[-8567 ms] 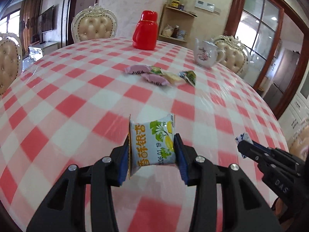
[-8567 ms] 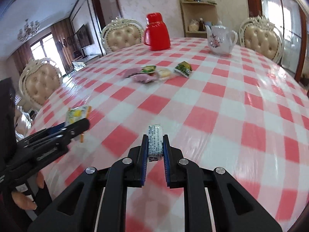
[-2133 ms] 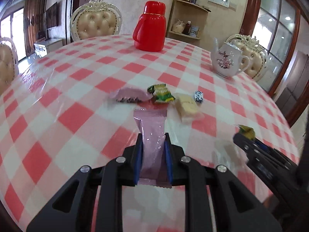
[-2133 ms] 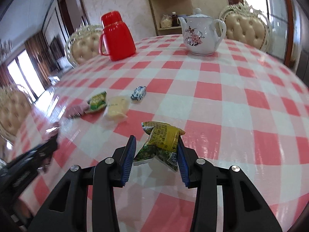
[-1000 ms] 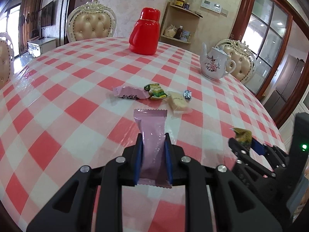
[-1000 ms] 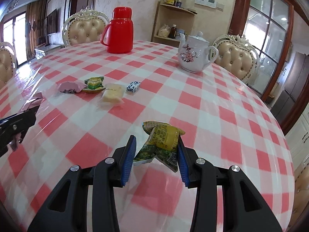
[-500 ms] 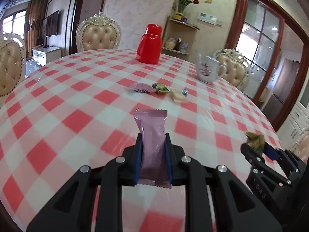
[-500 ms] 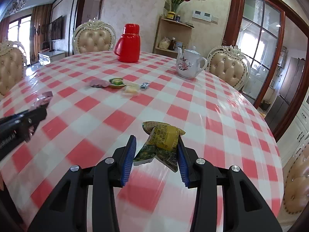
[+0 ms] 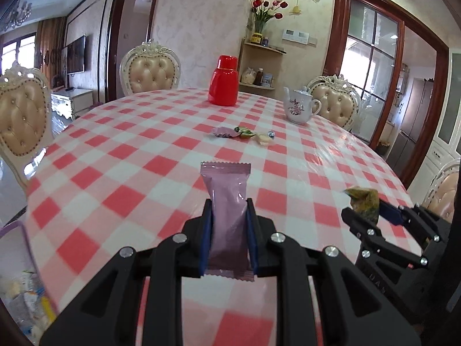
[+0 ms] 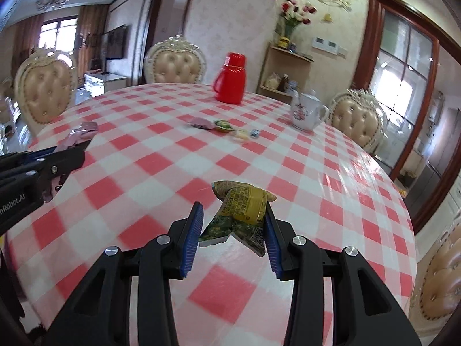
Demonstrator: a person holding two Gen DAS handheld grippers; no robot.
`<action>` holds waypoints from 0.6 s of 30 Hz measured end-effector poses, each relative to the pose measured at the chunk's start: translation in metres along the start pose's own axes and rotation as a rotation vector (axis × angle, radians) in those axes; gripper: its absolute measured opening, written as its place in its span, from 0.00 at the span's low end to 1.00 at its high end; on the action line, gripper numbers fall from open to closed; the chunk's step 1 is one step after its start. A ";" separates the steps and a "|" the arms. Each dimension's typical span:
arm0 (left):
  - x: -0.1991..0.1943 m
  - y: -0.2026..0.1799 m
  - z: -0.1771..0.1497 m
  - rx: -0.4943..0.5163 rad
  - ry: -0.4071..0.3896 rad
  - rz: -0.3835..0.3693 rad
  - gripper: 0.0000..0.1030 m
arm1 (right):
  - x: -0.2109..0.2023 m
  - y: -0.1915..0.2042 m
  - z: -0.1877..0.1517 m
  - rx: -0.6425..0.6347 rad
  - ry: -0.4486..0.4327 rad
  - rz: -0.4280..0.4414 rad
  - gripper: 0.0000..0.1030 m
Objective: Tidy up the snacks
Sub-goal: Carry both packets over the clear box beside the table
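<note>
Purple-rimmed bin with packets inside sits at far left off the table edge, likely the drop spot; only the left view shows it. Left gripper is clamped on a pink wrapper, held upright by its long sides. Four snacks lie mid-table. Right gripper pinches a green-yellow packet, crumpled, jaws partway closed. Right view shows the print and crumple; the left view only its tip.
</note>
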State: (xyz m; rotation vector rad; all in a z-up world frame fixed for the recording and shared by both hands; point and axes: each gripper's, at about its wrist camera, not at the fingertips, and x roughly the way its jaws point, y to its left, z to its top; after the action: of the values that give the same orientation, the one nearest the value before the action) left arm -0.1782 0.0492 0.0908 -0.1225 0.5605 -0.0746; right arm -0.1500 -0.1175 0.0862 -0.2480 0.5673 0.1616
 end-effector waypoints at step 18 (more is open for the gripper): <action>-0.091 0.128 -0.049 -0.109 -0.012 0.183 0.21 | -0.061 0.146 -0.003 -0.267 -0.049 0.266 0.39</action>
State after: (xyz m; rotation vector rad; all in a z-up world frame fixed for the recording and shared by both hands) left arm -0.2768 0.1803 0.0797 -0.1771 0.5621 0.1352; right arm -0.2342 0.0159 0.0900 -0.4261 0.5278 0.5013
